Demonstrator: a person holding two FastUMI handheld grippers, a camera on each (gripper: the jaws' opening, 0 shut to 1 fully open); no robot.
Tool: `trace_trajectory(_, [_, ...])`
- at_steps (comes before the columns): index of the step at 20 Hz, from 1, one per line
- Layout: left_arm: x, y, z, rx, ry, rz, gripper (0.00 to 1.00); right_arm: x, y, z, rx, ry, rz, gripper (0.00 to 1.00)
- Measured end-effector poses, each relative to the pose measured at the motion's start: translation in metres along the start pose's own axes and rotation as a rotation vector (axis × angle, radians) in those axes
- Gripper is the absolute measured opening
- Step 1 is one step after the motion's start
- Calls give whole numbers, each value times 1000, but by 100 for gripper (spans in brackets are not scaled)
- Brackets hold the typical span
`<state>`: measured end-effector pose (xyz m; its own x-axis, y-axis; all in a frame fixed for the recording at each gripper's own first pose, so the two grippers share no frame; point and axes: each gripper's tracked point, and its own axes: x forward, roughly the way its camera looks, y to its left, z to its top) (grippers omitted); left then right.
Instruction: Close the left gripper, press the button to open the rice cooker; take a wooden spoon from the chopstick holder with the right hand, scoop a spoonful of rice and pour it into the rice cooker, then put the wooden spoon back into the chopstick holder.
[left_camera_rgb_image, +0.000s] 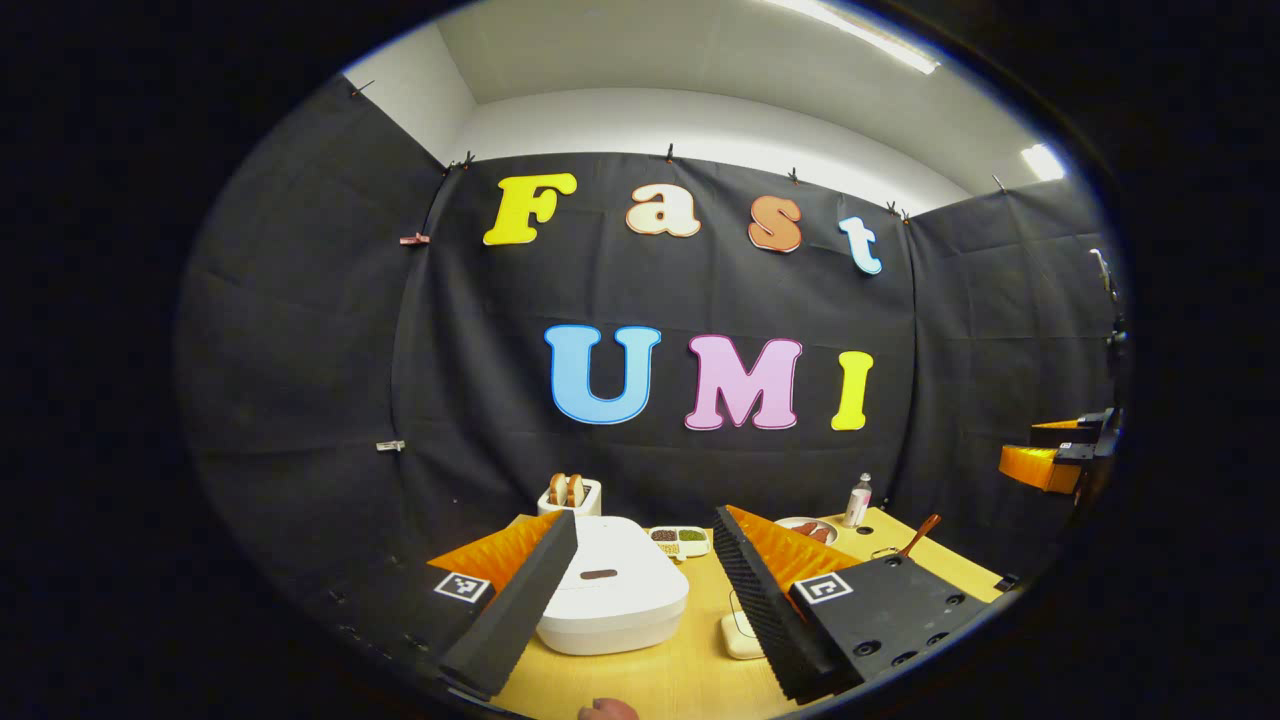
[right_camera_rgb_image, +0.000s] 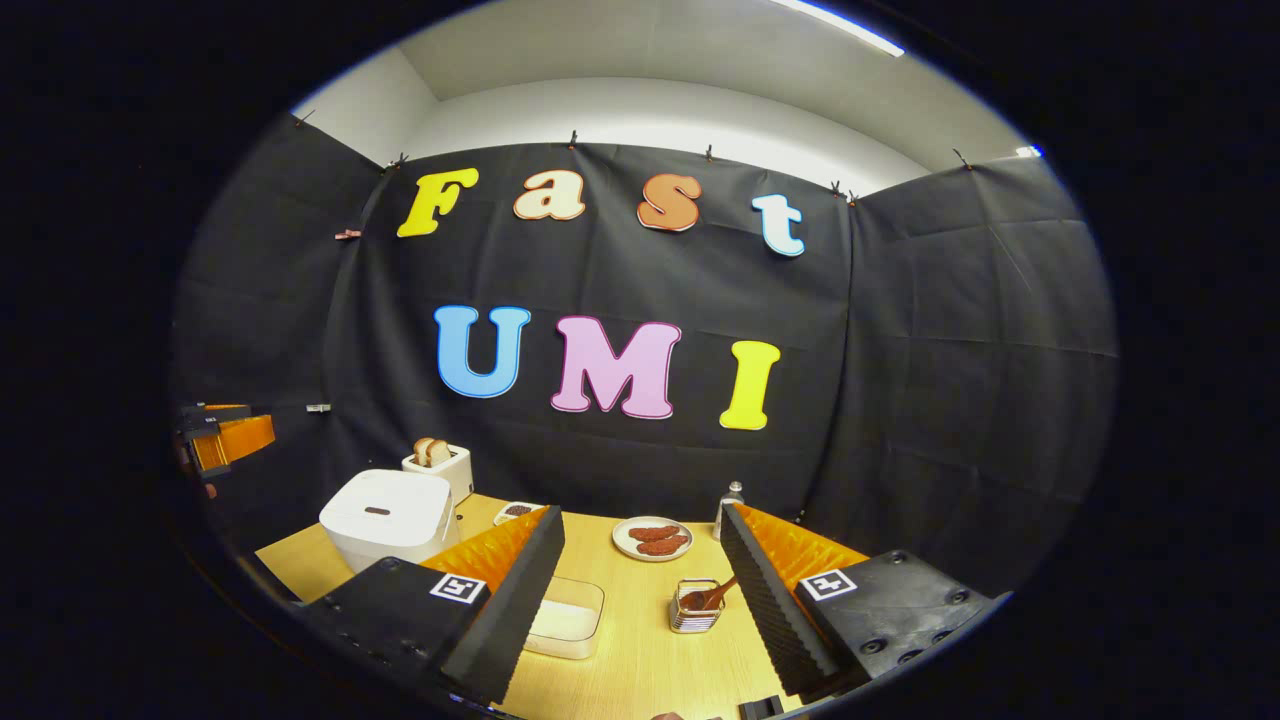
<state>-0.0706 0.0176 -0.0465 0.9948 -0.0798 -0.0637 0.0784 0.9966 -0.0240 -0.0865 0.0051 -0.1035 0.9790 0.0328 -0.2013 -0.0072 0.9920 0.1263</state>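
Now my left gripper (left_camera_rgb_image: 640, 600) hangs wide open above the closed white rice cooker (left_camera_rgb_image: 612, 598), not yet narrowed for its button, while my right gripper (right_camera_rgb_image: 640, 600), also wide, faces the wooden spoon (right_camera_rgb_image: 712, 596) in the chopstick holder (right_camera_rgb_image: 694, 610).

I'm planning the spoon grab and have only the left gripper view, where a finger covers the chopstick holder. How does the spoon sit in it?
Observer: In the right gripper view, the wooden spoon stands in the chopstick holder, with its handle leaning up to the right.
Operator: Are the right tongs on it yet?
Observer: No. The right tongs are open, and the holder shows between their fingers, untouched.
Operator: And the rice?
Observer: A clear container with white contents sits on the table just left of the holder.
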Motion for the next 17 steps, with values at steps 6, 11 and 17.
trace_trajectory(6, [-7,6,-4,-38,12,32,95,1,8,-2,-11,0,24,98])
trace_trajectory(11, [-7,8,-6,-39,19,38,95,2,5,-5,-7,8,20,98])
trace_trajectory(17, [-4,7,-7,-35,26,32,95,2,8,-8,-6,13,20,98])
